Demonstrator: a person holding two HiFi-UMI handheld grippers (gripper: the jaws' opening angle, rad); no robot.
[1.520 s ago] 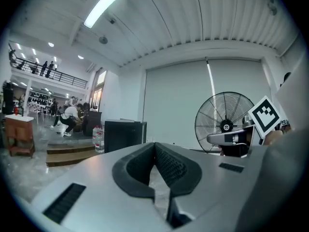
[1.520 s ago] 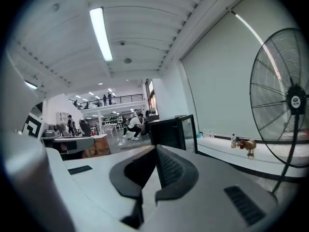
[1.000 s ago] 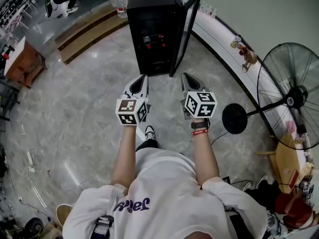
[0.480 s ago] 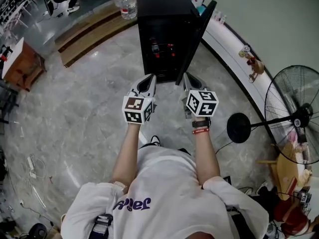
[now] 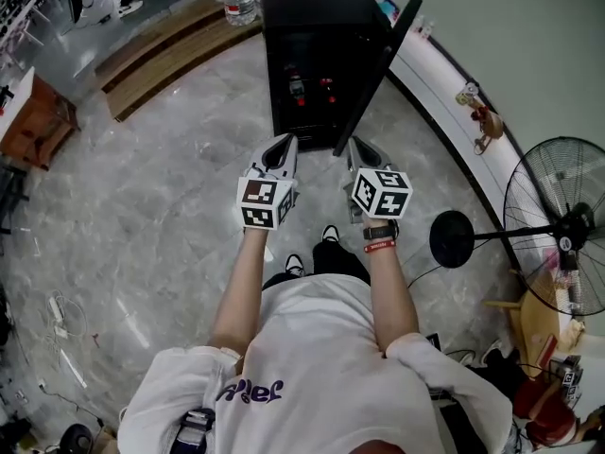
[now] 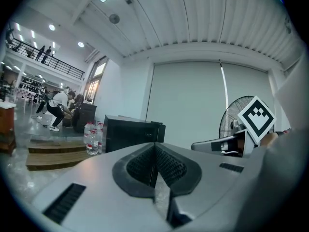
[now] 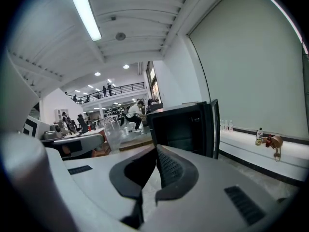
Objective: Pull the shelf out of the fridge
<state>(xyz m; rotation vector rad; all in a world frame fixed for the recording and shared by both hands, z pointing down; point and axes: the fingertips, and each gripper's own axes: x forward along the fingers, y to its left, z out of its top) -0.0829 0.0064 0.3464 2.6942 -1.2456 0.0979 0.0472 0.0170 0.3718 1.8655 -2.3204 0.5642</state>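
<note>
Left tongs (image 5: pixel 277 155), right tongs (image 5: pixel 362 155): both closed, empty, side by side above the grey marble floor (image 5: pixel 161 187).
Beyond: black upright fridge (image 5: pixel 312 8), door (image 5: pixel 378 74) open at right. Shelf inside, too dark to trace, bearing red-labelled items (image 5: pixel 310 88).
Risks: right tongs may clip the door edge; a hasty pull would likely topple the items.

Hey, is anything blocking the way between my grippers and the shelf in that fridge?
Nothing visible does. The fridge door stands open at the right, so the front of the fridge is uncovered. Only floor lies between it and the left gripper and right gripper. Both have jaws together and hold nothing.
</note>
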